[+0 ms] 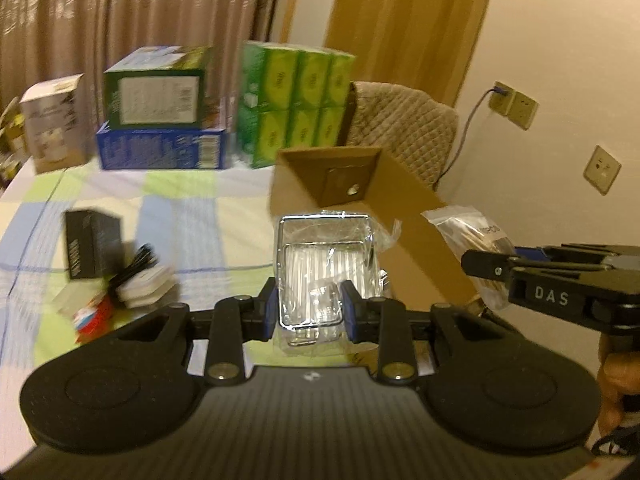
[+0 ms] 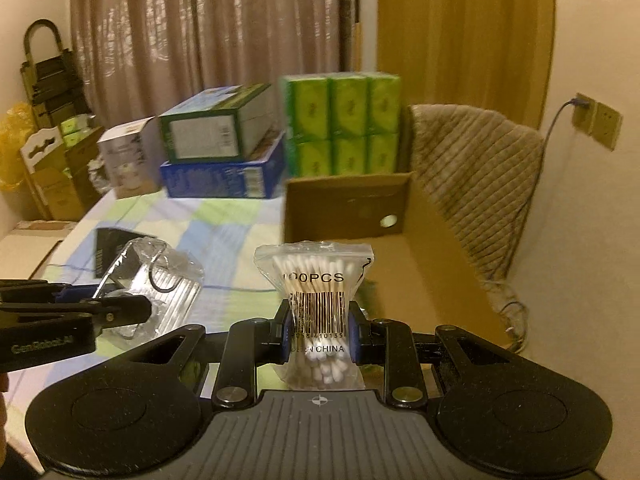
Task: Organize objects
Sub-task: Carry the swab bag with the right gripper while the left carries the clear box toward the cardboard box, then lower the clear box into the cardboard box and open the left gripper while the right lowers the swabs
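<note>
Holding both items above the table (image 1: 192, 208): my left tool (image 1: 308, 308) clamps a clear plastic case (image 1: 324, 248), my right tool (image 2: 319, 330) pinches a cotton swab bag (image 2: 316, 276), both just before the open cardboard box (image 2: 348, 208).

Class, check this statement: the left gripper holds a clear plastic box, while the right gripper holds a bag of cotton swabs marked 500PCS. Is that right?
Not quite. The right wrist view shows the bag of cotton swabs marked 100PCS, not 500PCS. The rest stands: the right gripper holds it, and the left gripper holds the clear plastic box.
</note>
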A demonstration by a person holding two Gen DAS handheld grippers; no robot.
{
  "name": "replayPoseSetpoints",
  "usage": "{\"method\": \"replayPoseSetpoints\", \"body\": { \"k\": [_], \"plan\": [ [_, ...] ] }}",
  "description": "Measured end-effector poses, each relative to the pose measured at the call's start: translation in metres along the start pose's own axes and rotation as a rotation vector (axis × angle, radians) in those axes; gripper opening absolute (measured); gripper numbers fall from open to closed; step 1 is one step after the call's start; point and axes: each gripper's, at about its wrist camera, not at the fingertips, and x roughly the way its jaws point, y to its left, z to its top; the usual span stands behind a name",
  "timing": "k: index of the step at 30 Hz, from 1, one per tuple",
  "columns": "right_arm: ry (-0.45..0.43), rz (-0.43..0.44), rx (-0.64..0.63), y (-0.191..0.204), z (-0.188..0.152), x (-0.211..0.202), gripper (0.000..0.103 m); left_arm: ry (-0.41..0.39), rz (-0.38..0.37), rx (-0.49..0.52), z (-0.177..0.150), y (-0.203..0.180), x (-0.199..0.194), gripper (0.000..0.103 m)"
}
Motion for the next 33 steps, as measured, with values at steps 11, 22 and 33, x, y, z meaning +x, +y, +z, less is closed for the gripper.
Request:
{"method": "replayPoseSetpoints", "body": {
  "k": [11,22,33],
  "plan": [
    [0.023,-0.061,0.016,-0.067,0.02,0.028,0.023,0.041,-0.075,0.038,0.031,-0.053,0.063,0.027],
    [0.055,-0.08,0.057,-0.1,0.021,0.056,0.023,0.092,-0.093,0.072,0.038,-0.069,0.115,0.027],
    [0.072,-0.085,0.073,-0.108,0.021,0.072,0.023,0.126,-0.096,0.093,0.03,-0.073,0.145,0.03]
  ]
}}
